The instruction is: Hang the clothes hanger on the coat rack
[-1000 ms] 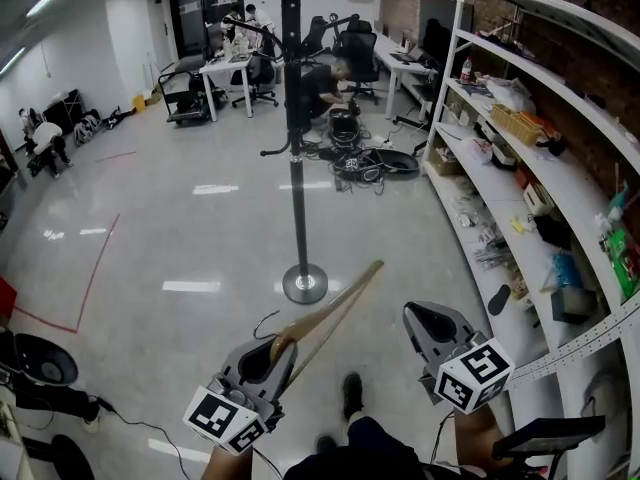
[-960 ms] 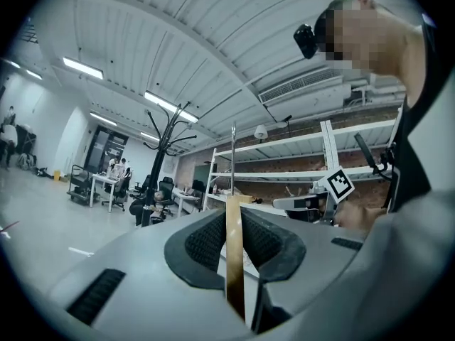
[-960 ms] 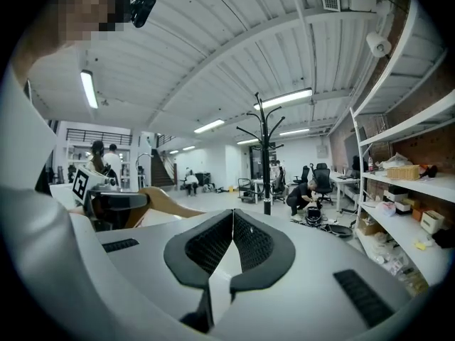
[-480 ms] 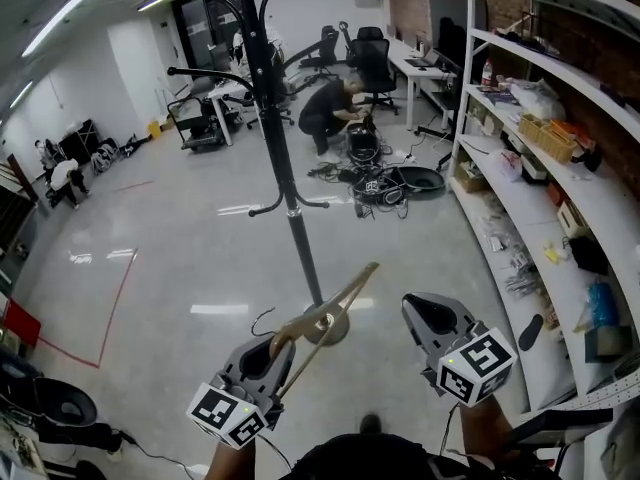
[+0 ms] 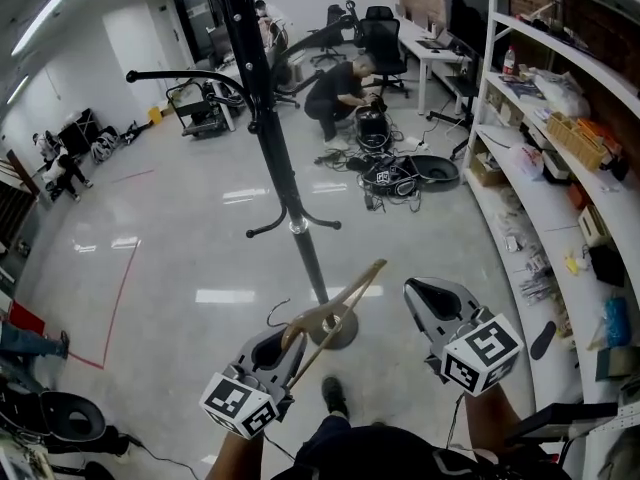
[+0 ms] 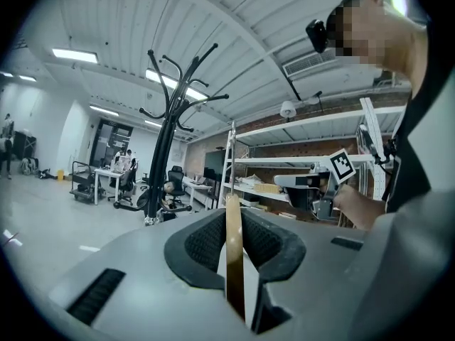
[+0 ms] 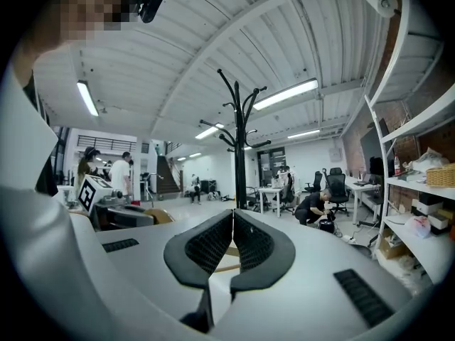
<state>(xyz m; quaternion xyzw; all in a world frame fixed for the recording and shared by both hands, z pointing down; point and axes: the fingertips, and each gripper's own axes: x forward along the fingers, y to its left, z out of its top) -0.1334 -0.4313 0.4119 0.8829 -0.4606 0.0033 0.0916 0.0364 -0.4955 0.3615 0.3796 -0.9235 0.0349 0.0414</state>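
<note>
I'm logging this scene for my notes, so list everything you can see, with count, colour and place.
coat rack: one, black, standing on the floor straight ahead
clothes hanger: one, light wood, clamped in the left gripper, not on the rack
shelving: one run, white, along the right wall, cluttered
office chairs: a few, black, far end by the desks
crouching person: one, dark clothes, beyond the rack
cable pile: one, black, on the floor beside that person
left gripper: one, grey, jaws shut on the hanger
right gripper: one, grey, jaws together, empty
</note>
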